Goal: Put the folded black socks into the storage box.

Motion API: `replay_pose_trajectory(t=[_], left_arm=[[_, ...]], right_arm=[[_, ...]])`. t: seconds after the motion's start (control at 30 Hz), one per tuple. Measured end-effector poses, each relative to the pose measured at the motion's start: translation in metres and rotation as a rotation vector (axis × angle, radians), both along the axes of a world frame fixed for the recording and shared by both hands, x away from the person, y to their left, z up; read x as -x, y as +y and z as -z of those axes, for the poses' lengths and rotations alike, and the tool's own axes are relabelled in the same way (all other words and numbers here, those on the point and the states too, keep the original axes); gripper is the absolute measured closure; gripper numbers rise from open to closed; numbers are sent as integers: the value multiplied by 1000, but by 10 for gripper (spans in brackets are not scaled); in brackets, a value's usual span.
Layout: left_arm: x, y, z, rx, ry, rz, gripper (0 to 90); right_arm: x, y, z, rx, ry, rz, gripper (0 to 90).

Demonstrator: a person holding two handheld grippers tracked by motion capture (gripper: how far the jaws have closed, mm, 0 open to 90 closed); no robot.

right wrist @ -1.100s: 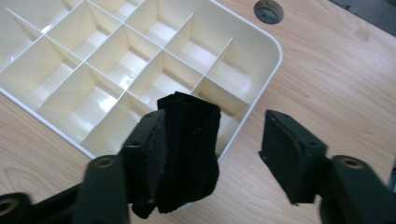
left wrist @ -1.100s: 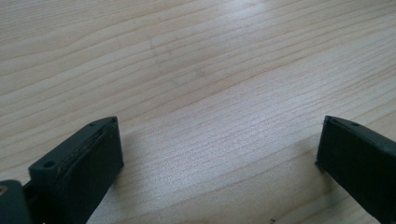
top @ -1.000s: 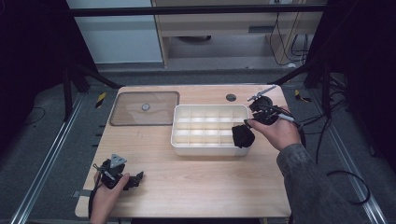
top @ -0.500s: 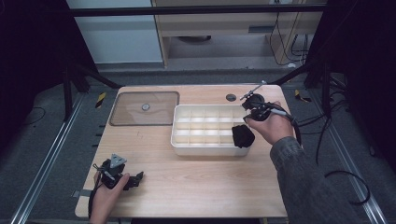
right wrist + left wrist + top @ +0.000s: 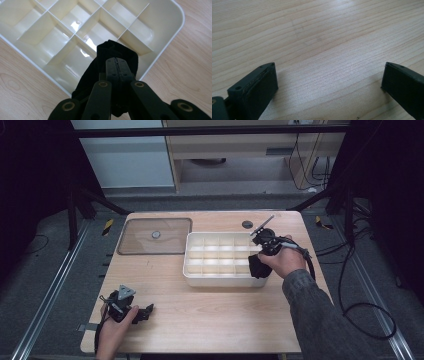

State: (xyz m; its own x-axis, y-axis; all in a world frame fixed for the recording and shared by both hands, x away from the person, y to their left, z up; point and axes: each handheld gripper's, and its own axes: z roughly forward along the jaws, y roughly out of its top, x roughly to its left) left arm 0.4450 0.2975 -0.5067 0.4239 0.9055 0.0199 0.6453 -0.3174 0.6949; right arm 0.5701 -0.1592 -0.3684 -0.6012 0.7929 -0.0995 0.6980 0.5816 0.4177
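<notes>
1. My right gripper (image 5: 116, 65) is clamped on the black cloth (image 5: 100, 65), at lower centre, over the white divided tray (image 5: 172, 32).
2. The cloth looks soft and light; I pinch a bunched fold.
3. My left gripper (image 5: 327, 82) rests with jaws apart, holding nothing.

The left claw (image 5: 145, 311) rests low at the near left in the left hand (image 5: 116, 320), its jaws spread wide apart. The right claw (image 5: 257, 266), held by the right hand (image 5: 285, 261) on an outstretched forearm, points down with jaws pressed together.
</notes>
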Motion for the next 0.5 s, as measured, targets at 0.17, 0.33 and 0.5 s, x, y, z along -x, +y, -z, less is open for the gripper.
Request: replay_pose_trajectory(t=[0.17,0.33,0.5], left_arm=[[0,0,0,1,-1,-1,0],[0,0,0,0,0,0,0],[0,0,0,0,0,0,0]], right_arm=[[0,-2,8,6,13,9,900],[-1,-7,16,14,25,14,900],[-2,-10,27,7,47,26,900]])
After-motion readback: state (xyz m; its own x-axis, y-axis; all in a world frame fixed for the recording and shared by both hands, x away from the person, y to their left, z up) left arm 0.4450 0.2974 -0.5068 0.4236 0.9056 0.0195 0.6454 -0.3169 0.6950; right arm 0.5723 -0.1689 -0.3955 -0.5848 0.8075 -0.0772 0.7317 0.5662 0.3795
